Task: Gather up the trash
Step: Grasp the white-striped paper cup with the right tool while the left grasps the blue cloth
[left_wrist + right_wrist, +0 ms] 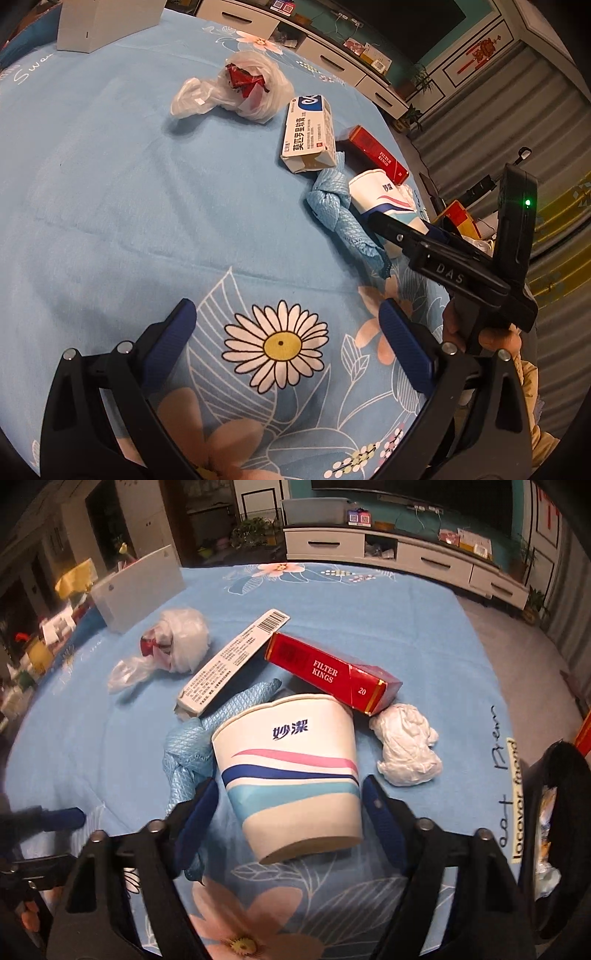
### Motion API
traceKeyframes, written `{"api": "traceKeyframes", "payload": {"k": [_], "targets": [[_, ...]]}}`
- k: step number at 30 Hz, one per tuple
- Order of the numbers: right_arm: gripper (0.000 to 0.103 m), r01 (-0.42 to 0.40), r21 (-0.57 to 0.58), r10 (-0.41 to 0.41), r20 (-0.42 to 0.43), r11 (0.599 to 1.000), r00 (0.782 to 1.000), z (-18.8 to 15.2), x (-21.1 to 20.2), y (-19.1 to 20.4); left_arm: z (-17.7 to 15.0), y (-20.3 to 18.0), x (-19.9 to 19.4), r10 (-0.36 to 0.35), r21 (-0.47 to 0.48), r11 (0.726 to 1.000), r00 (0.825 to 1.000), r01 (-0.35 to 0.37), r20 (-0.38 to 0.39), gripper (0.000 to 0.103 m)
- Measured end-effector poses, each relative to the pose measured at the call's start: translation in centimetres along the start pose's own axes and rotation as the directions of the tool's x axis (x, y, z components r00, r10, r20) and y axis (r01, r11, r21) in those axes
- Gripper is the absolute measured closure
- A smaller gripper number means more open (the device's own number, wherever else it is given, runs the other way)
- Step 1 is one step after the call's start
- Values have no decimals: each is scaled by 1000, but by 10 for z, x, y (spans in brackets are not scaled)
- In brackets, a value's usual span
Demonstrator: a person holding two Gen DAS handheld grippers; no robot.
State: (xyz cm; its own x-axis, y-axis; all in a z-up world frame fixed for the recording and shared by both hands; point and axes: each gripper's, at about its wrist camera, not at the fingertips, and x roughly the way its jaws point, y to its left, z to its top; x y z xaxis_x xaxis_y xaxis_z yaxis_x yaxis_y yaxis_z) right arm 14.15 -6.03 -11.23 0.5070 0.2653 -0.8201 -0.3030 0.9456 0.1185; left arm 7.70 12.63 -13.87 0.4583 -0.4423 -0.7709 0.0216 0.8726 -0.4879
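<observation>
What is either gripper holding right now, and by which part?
Nothing is held. The left gripper is open over bare bedsheet. The right gripper straddles the lower part of the tipped paper cup, pads not yet pressing.

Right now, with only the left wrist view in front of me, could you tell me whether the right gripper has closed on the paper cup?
Observer: Not yet. The paper cup lies on its side between the fingers of the right gripper, and the pads appear to stand just clear of its wall.
Operator: Thank you. Is anything hidden behind the cup from my side?
Observer: Yes, a crumpled white wad lies on the sheet beside the cup's rim, next to the end of the red cigarette pack.
Operator: And is the blue cloth in the way?
Observer: Partly. The blue cloth runs under one finger, on the cup's side away from the wad.
</observation>
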Motion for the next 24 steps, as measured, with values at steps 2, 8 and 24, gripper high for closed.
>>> {"api": "traceKeyframes", "payload": {"k": [2, 8, 24], "targets": [[32, -18, 18, 17, 9, 1000, 1000, -1, -2, -4, 0, 0, 1, 0, 0, 1000, 1000, 0, 0, 4], [37, -54, 63, 51, 50, 997, 997, -13, -17, -6, 9, -8, 5, 0, 14, 1000, 1000, 0, 14, 4], [36, -138, 255, 103, 147, 957, 984, -54, -74, -57, 57, -67, 62, 77, 161, 983, 993, -91, 91, 39]]}}
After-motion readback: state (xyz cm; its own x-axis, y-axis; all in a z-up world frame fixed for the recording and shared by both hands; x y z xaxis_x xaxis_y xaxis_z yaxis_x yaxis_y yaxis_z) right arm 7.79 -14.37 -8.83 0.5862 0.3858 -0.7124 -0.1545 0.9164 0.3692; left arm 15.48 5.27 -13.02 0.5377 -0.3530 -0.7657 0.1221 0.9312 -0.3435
